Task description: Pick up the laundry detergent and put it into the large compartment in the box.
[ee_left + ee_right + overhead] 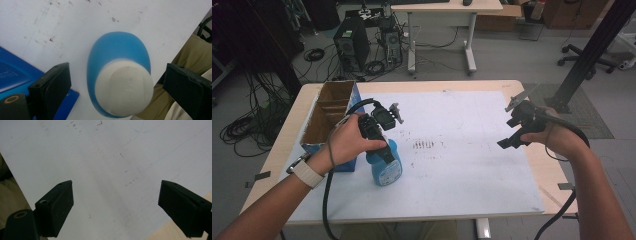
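Left gripper [115,82] poised directly over blue bottle [117,65], jaws spread wide to either side of white cap [124,90], no contact seen. Bottle standing upright on white sheet [462,165] near front-left of table [542,165], just beside open cardboard box [329,112] with blue sides.

Risks noted, nearest first:
- Cap rounded and smooth; closing high on it likely to squeeze it out of the pads. Lower hold on neck or body advised.
- Bottle sitting off-centre between jaws in left gripper view, nearer the right pad; uneven closure likely to tip or shove it toward table's front edge, which lies close.
- Box just beside bottle; left pad descending close to its blue wall, possible snag or nudge of box.
- Trailing cable [328,200] hanging by forearm; drag across sheet could disturb bottle on lift.

Right gripper [518,131] held above right part of sheet, well apart from bottle, jaws wide, holding nothing; no support available there should bottle topple.
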Available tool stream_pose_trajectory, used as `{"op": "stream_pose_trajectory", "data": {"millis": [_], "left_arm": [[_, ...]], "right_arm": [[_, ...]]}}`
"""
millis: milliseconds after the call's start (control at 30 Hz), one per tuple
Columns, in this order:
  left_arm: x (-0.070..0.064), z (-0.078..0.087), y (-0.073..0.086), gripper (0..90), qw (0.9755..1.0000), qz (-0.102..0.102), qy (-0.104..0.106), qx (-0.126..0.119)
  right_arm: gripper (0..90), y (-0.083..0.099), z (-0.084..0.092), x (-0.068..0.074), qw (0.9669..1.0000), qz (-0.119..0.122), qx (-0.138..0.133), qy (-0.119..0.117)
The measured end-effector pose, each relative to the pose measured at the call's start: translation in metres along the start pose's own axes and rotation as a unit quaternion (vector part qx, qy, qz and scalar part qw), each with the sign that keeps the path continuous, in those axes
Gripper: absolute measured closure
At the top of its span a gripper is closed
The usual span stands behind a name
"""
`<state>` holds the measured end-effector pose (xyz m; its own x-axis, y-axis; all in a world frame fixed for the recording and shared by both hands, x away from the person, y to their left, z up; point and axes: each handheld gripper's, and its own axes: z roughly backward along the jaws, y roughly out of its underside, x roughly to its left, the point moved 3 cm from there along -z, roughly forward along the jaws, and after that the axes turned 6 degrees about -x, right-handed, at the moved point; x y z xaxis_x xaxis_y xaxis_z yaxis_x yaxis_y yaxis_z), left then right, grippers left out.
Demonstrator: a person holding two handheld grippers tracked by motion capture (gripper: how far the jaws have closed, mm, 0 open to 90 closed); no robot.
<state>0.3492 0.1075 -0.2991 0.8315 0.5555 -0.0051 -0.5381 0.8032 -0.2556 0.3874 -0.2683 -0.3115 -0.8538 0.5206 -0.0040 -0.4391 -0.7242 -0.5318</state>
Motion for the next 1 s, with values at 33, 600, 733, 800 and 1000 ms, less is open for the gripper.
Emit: {"op": "stream_pose_trajectory", "data": {"millis": [33,600,733,800,1000], "left_arm": [[0.000,-0.001,0.000,8.2,1.0000,0.000,-0.003,-0.001],[0.003,-0.015,0.000,9.1,1.0000,0.005,-0.002,0.002],[0.003,-0.017,0.001,10.6,1.0000,0.005,-0.001,0.004],[0.003,-0.017,0.001,11.7,1.0000,0.004,-0.001,0.005],[0.003,-0.018,0.001,15.3,0.9999,0.007,0.002,0.007]], "right_arm": [[12.8,0.000,0.000,0.000,1.0000,0.000,0.000,0.000],[12.8,0.001,-0.001,0.000,1.0000,-0.002,0.000,-0.001],[12.8,0.001,-0.001,0.000,1.0000,-0.001,0.000,-0.001],[12.8,0.002,-0.001,-0.001,1.0000,-0.002,0.001,-0.001],[12.8,0.002,-0.001,-0.001,1.0000,-0.002,0.002,-0.001]]}}
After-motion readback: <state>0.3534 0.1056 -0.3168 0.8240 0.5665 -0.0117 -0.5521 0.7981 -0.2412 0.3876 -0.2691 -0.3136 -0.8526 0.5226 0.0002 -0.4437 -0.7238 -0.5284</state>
